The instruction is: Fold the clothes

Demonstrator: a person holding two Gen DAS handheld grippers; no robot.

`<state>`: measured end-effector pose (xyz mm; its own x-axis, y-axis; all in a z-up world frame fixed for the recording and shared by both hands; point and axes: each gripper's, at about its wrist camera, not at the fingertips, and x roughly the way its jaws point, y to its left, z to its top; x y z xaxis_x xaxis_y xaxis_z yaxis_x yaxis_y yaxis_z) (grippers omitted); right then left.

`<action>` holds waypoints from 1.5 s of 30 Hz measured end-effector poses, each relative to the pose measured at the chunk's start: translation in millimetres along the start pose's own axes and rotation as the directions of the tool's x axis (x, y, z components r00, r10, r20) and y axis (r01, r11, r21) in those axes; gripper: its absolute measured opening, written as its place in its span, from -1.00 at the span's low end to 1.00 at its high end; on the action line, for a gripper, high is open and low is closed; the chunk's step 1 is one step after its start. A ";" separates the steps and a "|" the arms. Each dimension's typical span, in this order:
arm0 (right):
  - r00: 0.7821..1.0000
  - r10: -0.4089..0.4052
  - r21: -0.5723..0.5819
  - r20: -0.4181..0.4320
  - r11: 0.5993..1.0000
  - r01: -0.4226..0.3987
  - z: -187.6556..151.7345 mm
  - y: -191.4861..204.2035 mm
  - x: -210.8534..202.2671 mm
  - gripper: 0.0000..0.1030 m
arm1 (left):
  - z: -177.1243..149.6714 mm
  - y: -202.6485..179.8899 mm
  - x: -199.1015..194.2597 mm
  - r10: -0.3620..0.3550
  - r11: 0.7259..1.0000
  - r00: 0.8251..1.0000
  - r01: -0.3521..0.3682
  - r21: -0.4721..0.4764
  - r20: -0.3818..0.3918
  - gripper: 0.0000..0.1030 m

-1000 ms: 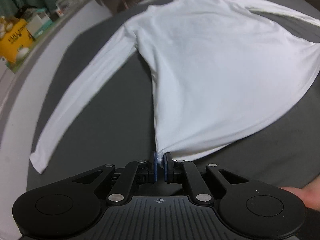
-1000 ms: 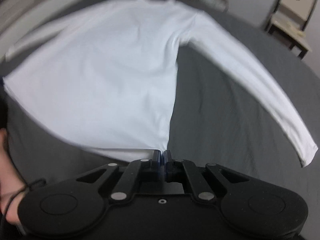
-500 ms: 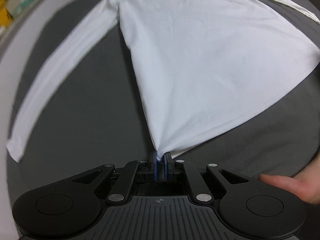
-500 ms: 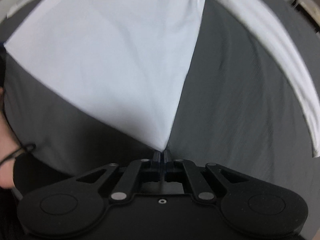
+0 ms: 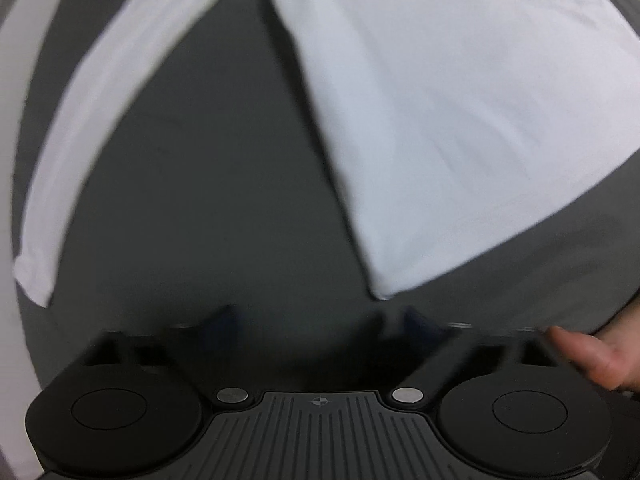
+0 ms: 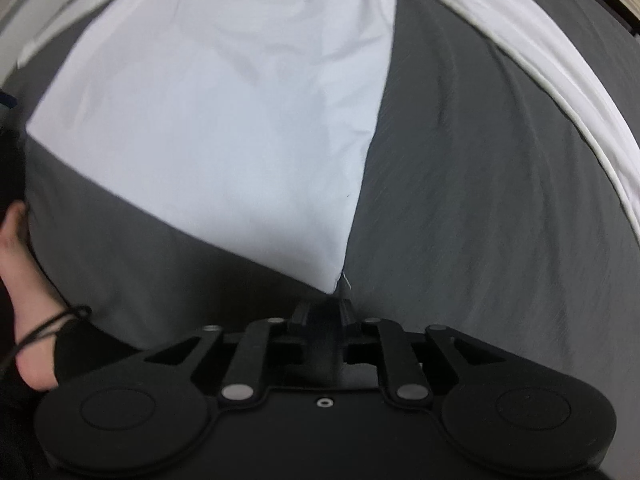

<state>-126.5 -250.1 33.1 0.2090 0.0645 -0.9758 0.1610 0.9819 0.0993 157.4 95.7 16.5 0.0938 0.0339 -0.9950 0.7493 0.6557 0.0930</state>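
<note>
A white long-sleeved shirt (image 5: 440, 112) lies spread flat on the dark grey surface (image 5: 208, 200). The left hand-held gripper (image 5: 320, 326) has its blurred fingers spread wide, with the shirt's hem corner just ahead of them and free. The right hand-held gripper (image 6: 322, 308) is slightly parted, the other hem corner just ahead of its tips. One sleeve (image 6: 540, 64) stretches away to its right.

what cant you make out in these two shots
- Left view: left tool fingers, motion blurred.
- Both views: shirt collar, cut off by the top edge.
- Right view: right sleeve cuff, cut off by the right edge.
- Right view: right tool finger gap, too dark.
</note>
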 end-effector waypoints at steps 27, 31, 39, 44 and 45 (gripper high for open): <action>0.720 0.281 0.248 0.635 0.808 -0.535 22.2 -17.9 -0.9 -0.28 | 119.2 107.1 107.7 0.090 0.157 0.659 0.731 -0.664 0.747 -0.90; 0.700 0.295 0.235 0.651 0.798 -0.555 24.5 -20.0 2.3 -0.24 | 121.6 115.4 104.0 0.224 0.300 0.639 0.674 -0.676 0.736 -0.93; 0.678 0.308 0.237 0.667 0.775 -0.586 25.3 -23.6 3.0 -0.18 | 133.5 128.6 89.4 0.256 0.510 0.668 0.521 -0.685 0.698 -0.92; 0.677 0.307 0.245 0.669 0.768 -0.591 27.8 -25.6 5.6 -0.18 | 140.8 136.7 73.5 0.315 0.621 0.668 0.391 -0.679 0.674 -0.92; 0.678 0.307 0.247 0.669 0.767 -0.591 28.4 -25.8 6.1 -0.17 | 139.5 139.8 68.4 0.319 0.634 0.669 0.376 -0.676 0.672 -0.92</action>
<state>-102.0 -280.1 30.1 0.8358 0.2260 -0.5004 0.2386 0.6714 0.7016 360.0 84.4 -33.5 0.7419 -0.2749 -0.6115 0.0677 0.9381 -0.3396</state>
